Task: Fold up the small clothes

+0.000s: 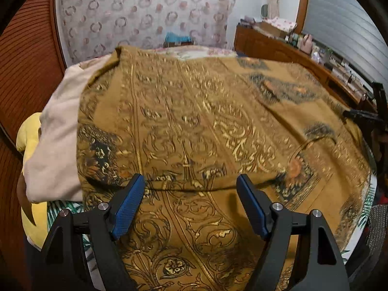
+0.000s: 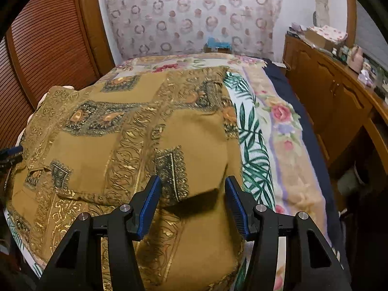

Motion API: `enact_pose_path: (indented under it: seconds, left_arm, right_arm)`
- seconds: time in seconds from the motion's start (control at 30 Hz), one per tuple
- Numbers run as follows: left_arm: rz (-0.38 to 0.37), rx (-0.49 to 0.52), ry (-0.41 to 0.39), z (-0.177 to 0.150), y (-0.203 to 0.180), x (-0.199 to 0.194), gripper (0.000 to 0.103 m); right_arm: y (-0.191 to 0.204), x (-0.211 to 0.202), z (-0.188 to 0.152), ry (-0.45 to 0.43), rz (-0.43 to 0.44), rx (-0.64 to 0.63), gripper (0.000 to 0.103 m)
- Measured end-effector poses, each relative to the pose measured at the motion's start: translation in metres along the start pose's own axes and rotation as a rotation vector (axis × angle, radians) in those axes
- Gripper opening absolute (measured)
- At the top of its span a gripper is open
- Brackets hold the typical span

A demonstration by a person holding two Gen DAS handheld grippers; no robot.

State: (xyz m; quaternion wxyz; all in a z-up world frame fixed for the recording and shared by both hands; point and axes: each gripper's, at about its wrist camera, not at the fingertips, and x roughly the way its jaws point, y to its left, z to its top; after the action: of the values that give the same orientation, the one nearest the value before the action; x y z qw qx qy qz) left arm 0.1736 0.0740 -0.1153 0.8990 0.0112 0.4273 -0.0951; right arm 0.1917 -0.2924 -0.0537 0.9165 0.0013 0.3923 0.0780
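Nearest the left wrist camera, the left gripper (image 1: 190, 184) hangs over a mustard-brown garment (image 1: 206, 126) printed with gold scrollwork and dark medallions. Its two blue pads (image 1: 127, 208) stand wide apart with nothing between them; a folded edge of the cloth runs across just beyond the tips, and whether the tips touch the fabric cannot be told.

In the right wrist view the right gripper (image 2: 192, 184) is about half open, its blue pads (image 2: 149, 208) clear of each other and clamped on nothing. It sits above the right-hand part of the same garment (image 2: 135, 133), near a fold that casts a dark shadow between the fingers.

The garment lies spread over a bed, covering most of a leaf-printed sheet (image 2: 252, 150) and a floral blanket (image 2: 283, 121). At its left side a beige cloth (image 1: 58, 140) and a yellow item (image 1: 30, 133) lie beside it. A wooden cabinet (image 2: 322, 101) stands along the right of the bed, and a patterned curtain (image 2: 189, 17) hangs behind.
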Motion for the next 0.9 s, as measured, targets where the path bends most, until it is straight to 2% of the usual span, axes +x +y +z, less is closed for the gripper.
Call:
enact_pose_path:
  seconds: [0.17,0.27,0.7,0.9]
  left_arm:
    - [0.049,0.058,0.016,-0.004,-0.01,0.004,0.081]
    - [0.03,0.058,0.02,-0.005,-0.009,0.004,0.087]
    - [0.035,0.063,0.021,-0.006,-0.011,0.004,0.087]
    - [0.028,0.047,0.027,-0.007,-0.009,0.003,0.087]
  right_arm:
    - [0.006,0.011,-0.008,0.025,0.032,-0.009,0.057]
    - [0.009,0.012,-0.007,0.018,0.015,-0.025,0.057]
    - [0.011,0.023,-0.012,-0.01,-0.003,-0.038,0.057]
    - [0.017,0.024,-0.012,-0.002,-0.048,-0.081,0.057]
